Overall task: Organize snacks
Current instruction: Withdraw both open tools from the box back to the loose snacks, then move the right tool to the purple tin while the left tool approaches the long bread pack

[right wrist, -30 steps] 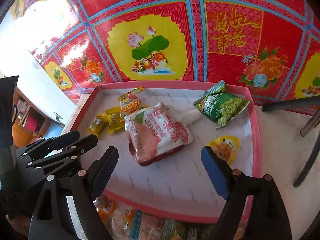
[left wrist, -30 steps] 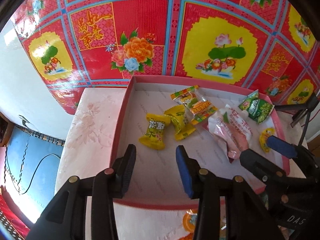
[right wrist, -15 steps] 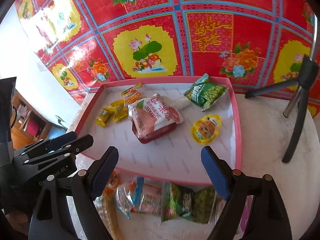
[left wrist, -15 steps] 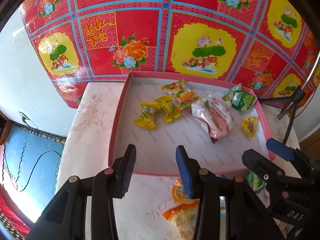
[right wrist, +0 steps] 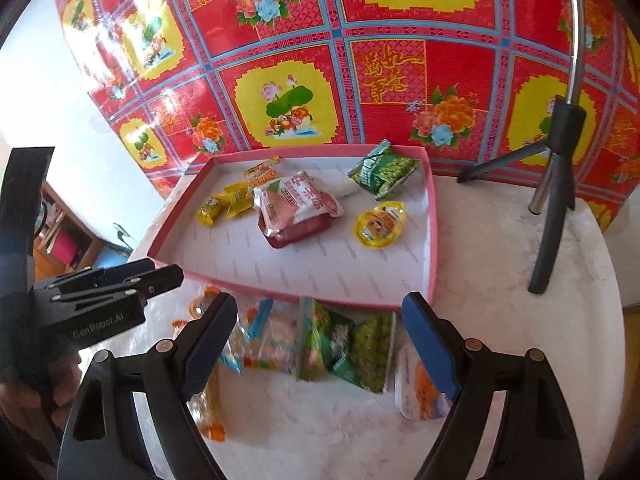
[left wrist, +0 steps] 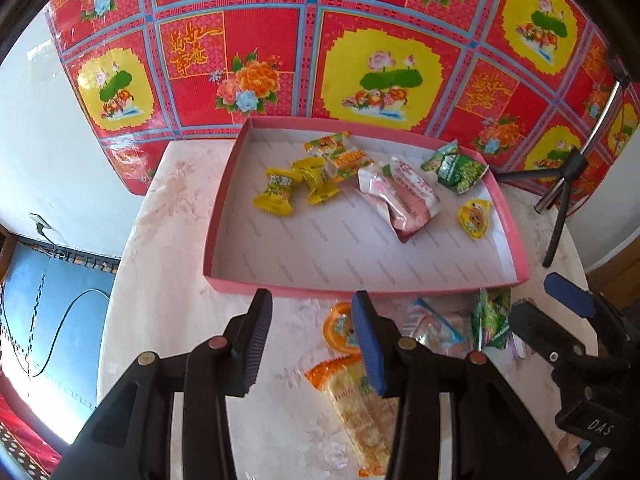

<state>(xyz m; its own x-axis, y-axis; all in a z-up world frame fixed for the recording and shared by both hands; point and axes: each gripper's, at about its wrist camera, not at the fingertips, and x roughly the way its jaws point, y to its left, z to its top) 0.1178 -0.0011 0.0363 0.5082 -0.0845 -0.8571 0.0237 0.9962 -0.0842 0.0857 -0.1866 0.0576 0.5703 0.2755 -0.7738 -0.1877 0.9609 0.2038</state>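
Behind the marble-patterned table [right wrist: 500, 248], red floral sheeting [right wrist: 400, 60] against a white wall [left wrist: 44, 152]

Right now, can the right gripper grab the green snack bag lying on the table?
Probably yes. The right gripper hangs over the green bag with its jaws wide and empty. Nothing covers the bag, though other packets crowd its left side.

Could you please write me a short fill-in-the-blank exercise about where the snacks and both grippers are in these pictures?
1. The large pink pouch lies inside the ____ tray.
2. The green pea packet in the tray lies toward its ____ rim.
3. Neither the left gripper nor the right gripper holds a ____.
4. The black tripod stands ____ the tray.

Missing words: pink; far; snack; outside
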